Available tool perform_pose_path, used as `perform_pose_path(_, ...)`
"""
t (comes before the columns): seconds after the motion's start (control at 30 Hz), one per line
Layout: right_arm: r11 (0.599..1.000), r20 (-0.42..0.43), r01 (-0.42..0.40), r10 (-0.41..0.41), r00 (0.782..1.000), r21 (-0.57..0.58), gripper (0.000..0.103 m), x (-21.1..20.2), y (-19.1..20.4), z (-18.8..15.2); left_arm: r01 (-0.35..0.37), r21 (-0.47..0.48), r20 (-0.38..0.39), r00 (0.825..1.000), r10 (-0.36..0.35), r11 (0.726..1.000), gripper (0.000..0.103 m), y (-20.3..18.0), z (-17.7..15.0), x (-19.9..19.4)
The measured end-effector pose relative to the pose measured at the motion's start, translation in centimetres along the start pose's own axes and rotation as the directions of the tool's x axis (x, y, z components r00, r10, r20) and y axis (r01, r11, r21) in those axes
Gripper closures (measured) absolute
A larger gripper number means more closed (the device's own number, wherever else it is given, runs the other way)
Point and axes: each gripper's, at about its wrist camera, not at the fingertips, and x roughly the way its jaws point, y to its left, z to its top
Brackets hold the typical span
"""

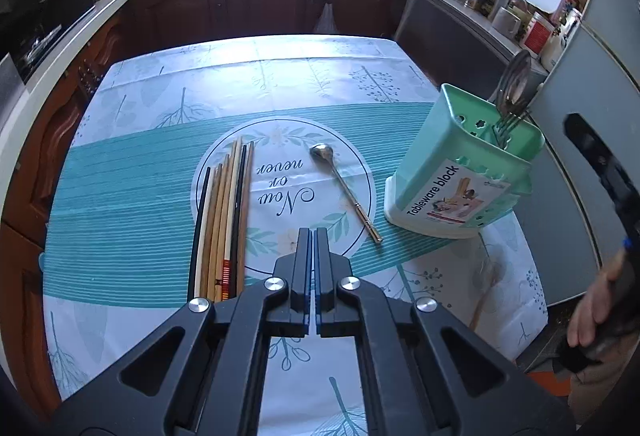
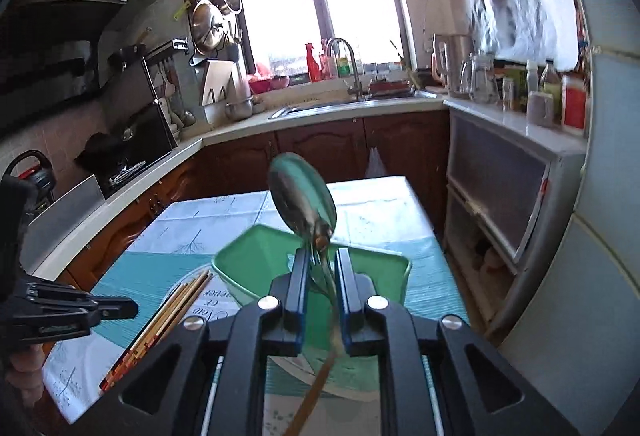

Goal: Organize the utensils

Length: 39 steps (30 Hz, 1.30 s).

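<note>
Big steel spoon [image 2: 303, 196] going into the mint plastic holder [image 2: 256, 256]
Right hand-held gripper [image 2: 322, 256] stands apart around its slick, stiff neck; left hand-held gripper [image 1: 312, 236] is together, with the thin gold-handled spoon [image 1: 346, 190] at 1 o'clock, best pinched mid-handle.

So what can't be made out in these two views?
- Left wrist view: inside of the green holder, hidden by its wall; utensil handles in it unseen.
- Right wrist view: whether the fingers grip the spoon; motion blur.
- Right wrist view: small spoon on the table, blocked by the holder.
</note>
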Motion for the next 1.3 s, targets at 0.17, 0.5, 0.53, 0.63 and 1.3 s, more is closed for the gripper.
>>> perform_pose_path(0.17, 0.998, 0.032, -0.054, 0.055, 0.998, -0.024, 0.090, -2.3, 2.0, 1.3, 0.002, -0.024, 0.002, 1.000, -0.002, 1.000, 0.103, 0.9, -0.1, 0.0)
perform_pose_path(0.5, 0.977, -0.302, -0.211, 0.197, 0.933, -0.013, 0.090, 0.9, 4.9, -0.3, 0.029, -0.025, -0.045, 0.999, -0.030, 0.999, 0.103, 1.6, -1.0, 1.4)
perform_pose_path(0.53, 0.978, -0.332, -0.207, 0.193, 0.923, -0.005, 0.090, 1.2, 4.8, -0.7, 0.037, -0.022, -0.058, 0.998, -0.038, 0.999, 0.103, 1.5, -1.0, 1.7)
perform_pose_path(0.63, 0.983, -0.444, -0.169, 0.182, 0.878, 0.068, 0.090, 2.3, 4.0, -2.1, 0.073, -0.002, -0.121, 0.990, -0.073, 0.997, 0.100, 0.7, -0.4, 3.6)
perform_pose_path(1.3, 0.937, -0.664, 0.157, 0.096, 0.742, 0.311, 0.090, -0.4, -3.5, -7.4, 0.047, -0.106, -0.388, 0.918, -0.085, 0.993, 0.076, -2.8, 5.2, 16.0)
